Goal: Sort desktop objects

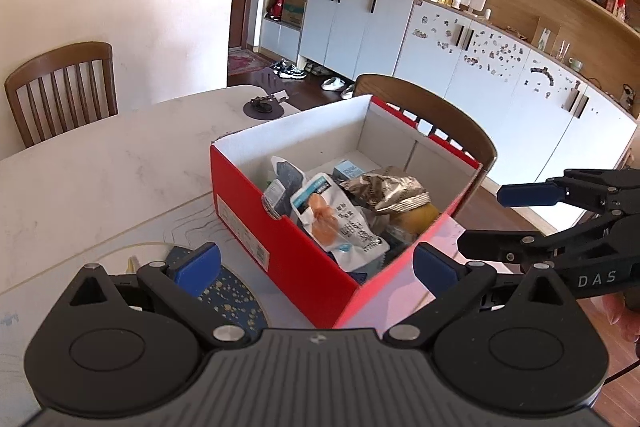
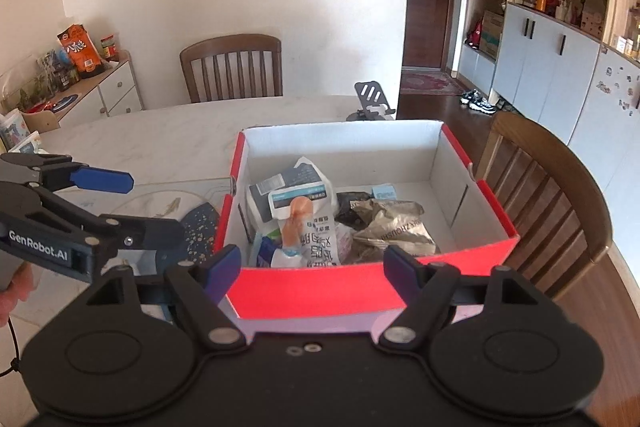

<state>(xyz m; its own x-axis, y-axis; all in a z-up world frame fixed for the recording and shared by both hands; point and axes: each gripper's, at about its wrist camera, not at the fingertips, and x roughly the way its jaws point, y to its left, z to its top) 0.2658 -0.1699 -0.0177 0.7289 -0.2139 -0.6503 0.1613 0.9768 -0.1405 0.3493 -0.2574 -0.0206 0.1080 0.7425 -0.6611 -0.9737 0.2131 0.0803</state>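
Observation:
A red cardboard box (image 1: pixel 280 247) with a white inside stands on the pale table; it also shows in the right wrist view (image 2: pixel 320 291). It holds several items: a white snack pouch (image 1: pixel 340 219) (image 2: pixel 316 231), a crumpled gold foil bag (image 1: pixel 388 191) (image 2: pixel 394 229), a grey-white packet (image 2: pixel 288 187) and a small light-blue box (image 1: pixel 349 170). My left gripper (image 1: pixel 316 267) is open and empty, above the box's near corner. My right gripper (image 2: pixel 310 263) is open and empty, above the box's near wall.
A dark blue speckled mat (image 1: pixel 224 299) (image 2: pixel 200 223) lies on the table left of the box. A black phone stand (image 1: pixel 266 99) (image 2: pixel 374 99) sits at the far edge. Wooden chairs (image 1: pixel 60 87) (image 2: pixel 560 195) surround the table. Cabinets (image 1: pixel 480 75) line the wall.

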